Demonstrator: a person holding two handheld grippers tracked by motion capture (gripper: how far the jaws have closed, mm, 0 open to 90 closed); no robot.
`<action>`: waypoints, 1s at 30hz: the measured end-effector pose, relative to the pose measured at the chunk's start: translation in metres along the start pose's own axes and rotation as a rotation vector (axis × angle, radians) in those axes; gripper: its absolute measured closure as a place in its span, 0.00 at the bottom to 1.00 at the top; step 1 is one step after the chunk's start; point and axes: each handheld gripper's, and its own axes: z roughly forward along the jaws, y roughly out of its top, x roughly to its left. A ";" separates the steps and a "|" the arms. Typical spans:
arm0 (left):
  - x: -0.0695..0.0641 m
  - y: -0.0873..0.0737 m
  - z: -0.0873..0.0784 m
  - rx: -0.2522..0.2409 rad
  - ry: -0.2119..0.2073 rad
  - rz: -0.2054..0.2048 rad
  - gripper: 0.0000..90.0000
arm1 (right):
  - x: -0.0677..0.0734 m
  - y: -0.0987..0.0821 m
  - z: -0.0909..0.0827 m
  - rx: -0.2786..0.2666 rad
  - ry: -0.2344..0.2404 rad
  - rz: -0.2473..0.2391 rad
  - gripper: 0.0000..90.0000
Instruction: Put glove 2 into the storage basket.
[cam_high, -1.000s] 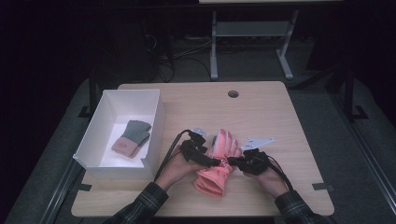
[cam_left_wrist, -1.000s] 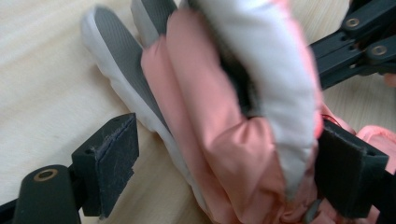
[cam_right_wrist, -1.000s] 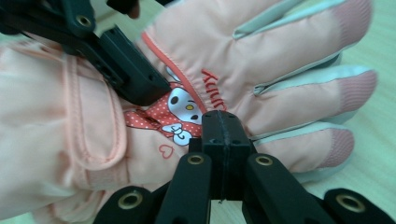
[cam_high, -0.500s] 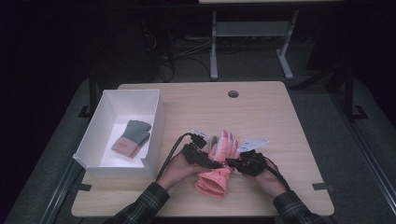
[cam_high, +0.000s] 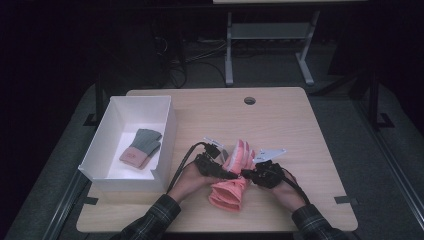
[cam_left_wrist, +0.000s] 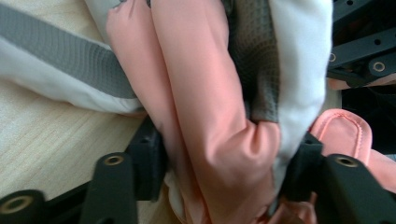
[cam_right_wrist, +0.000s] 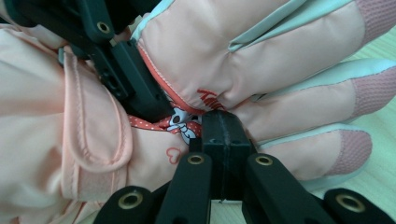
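Gripping soft, puffy pink glove (cam_high: 234, 172) near desk's front edge: left gripper (cam_high: 231, 175) jaws, just closing, half-shut on bunched fabric, right gripper (cam_high: 246, 173) jaws shut tight w/ thin fold.

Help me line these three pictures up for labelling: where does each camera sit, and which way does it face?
High view: above the person's side, looking forward and down on the table; both forearms show.
Left gripper view: on the left gripper, facing along its jaws at the pink glove.
Right gripper view: on the right gripper, its jaws together against the glove.
All share the glove.
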 end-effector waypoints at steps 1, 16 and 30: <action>-0.001 0.000 0.000 -0.003 -0.002 -0.001 0.52 | 0.000 0.000 0.000 0.000 0.000 -0.001 1.00; -0.005 0.002 -0.007 -0.022 -0.002 -0.006 0.67 | -0.006 -0.010 -0.033 -0.087 -0.002 0.037 0.55; -0.018 0.015 -0.027 -0.067 -0.012 0.034 0.68 | -0.018 -0.043 -0.061 -0.067 -0.068 0.123 0.18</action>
